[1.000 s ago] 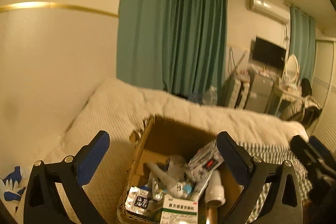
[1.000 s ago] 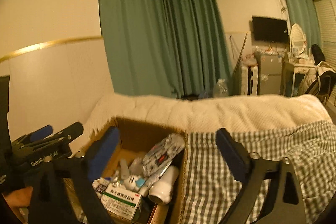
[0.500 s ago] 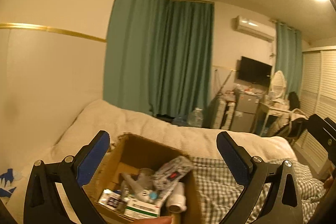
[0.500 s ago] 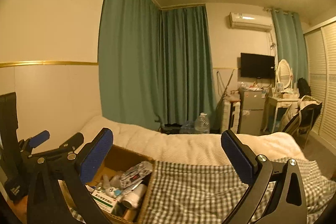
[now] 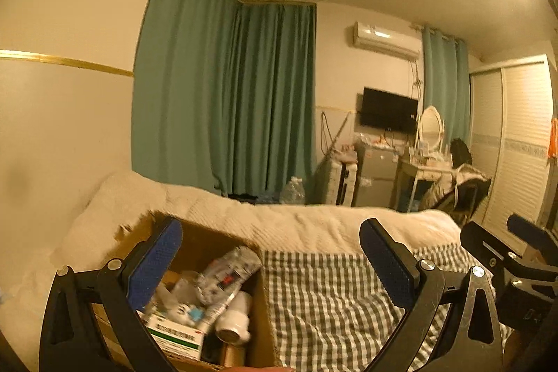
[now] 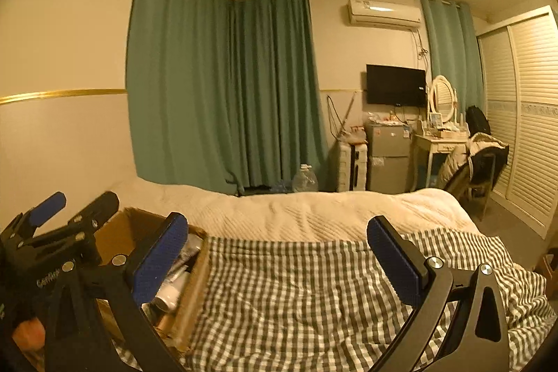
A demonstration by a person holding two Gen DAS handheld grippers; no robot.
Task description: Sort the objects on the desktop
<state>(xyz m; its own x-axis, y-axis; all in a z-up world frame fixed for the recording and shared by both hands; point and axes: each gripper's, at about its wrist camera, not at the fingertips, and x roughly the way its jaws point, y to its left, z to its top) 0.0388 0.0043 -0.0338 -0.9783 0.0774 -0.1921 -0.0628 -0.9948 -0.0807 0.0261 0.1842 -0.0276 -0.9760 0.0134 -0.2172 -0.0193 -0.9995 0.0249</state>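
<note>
White lettering beginning "Gen" stands on the black frame of the left gripper (image 6: 62, 225), the rest too blurred to read. Print on the green-and-white cardboard medicine box (image 5: 174, 335) is illegible.

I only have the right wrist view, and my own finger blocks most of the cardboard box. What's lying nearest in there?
Observer: In the left wrist view, a green-and-white medicine carton lies flat at the near end of the cardboard box.
Operator: Anything beside it?
Observer: A white bottle on its side, one end toward the camera, by the wall nearest the checked blanket.
Operator: Is the left gripper carrying anything?
Observer: No. The left gripper has its fingers wide apart with nothing between them.
</note>
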